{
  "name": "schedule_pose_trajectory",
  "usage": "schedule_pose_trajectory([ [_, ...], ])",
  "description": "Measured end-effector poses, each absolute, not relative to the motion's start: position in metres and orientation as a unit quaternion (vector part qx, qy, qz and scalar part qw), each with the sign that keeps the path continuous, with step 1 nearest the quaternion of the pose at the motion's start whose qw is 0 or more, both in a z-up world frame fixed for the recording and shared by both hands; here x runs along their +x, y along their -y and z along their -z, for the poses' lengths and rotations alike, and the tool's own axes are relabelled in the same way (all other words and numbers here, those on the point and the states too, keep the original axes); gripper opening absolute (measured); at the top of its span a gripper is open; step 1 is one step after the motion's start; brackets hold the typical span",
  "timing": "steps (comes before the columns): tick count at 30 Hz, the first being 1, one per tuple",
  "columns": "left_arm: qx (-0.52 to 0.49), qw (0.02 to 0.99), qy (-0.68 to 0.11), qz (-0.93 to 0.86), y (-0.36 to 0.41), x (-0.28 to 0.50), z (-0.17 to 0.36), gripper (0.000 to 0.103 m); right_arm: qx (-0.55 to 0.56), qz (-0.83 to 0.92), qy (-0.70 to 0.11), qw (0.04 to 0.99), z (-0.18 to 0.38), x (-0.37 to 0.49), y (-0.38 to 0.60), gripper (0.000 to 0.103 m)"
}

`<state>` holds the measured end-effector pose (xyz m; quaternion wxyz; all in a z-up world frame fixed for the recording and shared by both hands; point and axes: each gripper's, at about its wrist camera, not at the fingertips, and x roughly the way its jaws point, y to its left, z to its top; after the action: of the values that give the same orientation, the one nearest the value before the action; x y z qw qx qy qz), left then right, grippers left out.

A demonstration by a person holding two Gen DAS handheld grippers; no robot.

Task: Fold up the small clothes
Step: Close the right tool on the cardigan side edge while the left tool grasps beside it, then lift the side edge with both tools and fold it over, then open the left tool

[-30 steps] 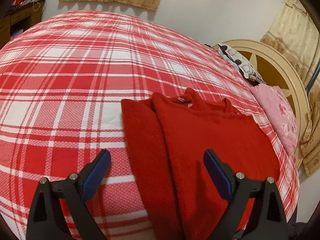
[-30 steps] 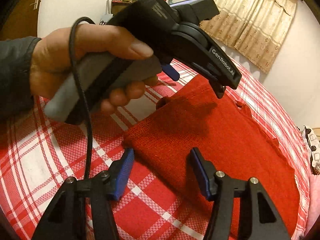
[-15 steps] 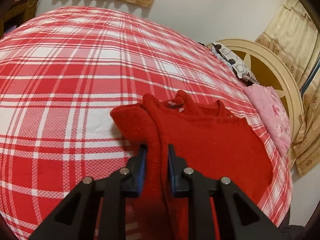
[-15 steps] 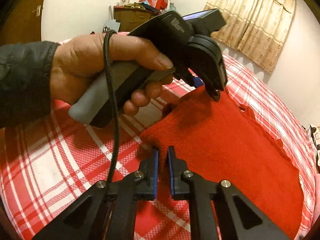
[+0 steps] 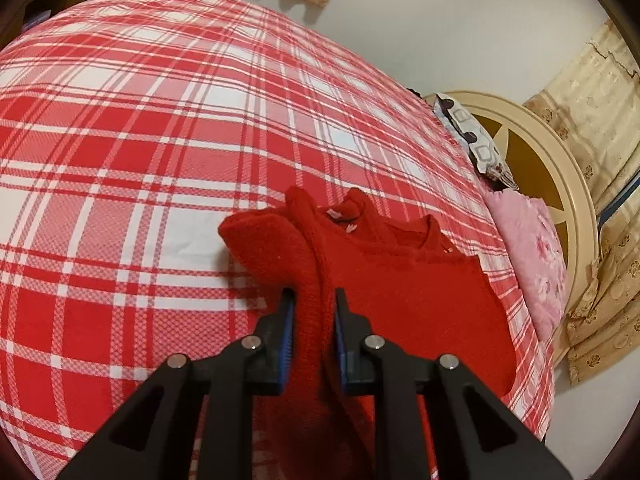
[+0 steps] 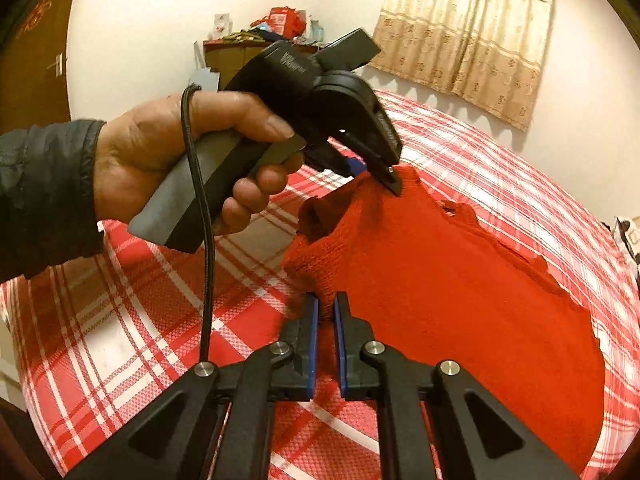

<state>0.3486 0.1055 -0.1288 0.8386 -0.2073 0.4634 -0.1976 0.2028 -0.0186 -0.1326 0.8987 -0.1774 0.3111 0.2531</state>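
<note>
A small red knitted sweater [image 5: 404, 292] lies on the red and white plaid bed, partly folded, with its left side raised off the cover. My left gripper [image 5: 314, 300] is shut on the folded left edge near the sleeve. In the right wrist view the sweater [image 6: 460, 292] spreads to the right. My right gripper [image 6: 326, 304] is shut on the sweater's lower left corner. The left gripper [image 6: 380, 178] also shows there, held in a hand, pinching the edge farther up.
The plaid bed cover [image 5: 140, 140] spreads wide to the left. A pink pillow [image 5: 532, 252] and a patterned pillow [image 5: 472, 140] lie by the cream headboard [image 5: 560, 168]. A cluttered wooden cabinet [image 6: 236, 48] stands by the far wall, beside curtains [image 6: 468, 36].
Both grippers went from open to shut on the sweater's left edge. That edge has since lifted off the bed and bunched up.
</note>
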Motion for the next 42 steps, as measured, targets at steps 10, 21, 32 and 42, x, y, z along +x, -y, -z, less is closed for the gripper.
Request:
schedule_pose_trajectory([
  [10,-0.204,0.849,-0.436,0.218,-0.072,0.343,0.094,0.018,-0.138,-0.245,-0.299,0.912,0.114,0.196,0.059,0.006],
  [21,-0.213,0.852,-0.41,0.246,-0.028,0.347,0.066,0.018,-0.064,-0.222,-0.29,0.929,0.095,0.185,0.117,0.006],
  [32,-0.187,0.849,-0.408,0.277,0.027,0.352,0.053,0.018,-0.026,-0.192,-0.288,0.938,0.092,0.179,0.163,0.006],
  [42,-0.163,0.839,-0.419,0.305,0.085,0.358,0.056,0.015,0.014,-0.16,-0.309,0.937,0.106,0.174,0.211,0.006],
])
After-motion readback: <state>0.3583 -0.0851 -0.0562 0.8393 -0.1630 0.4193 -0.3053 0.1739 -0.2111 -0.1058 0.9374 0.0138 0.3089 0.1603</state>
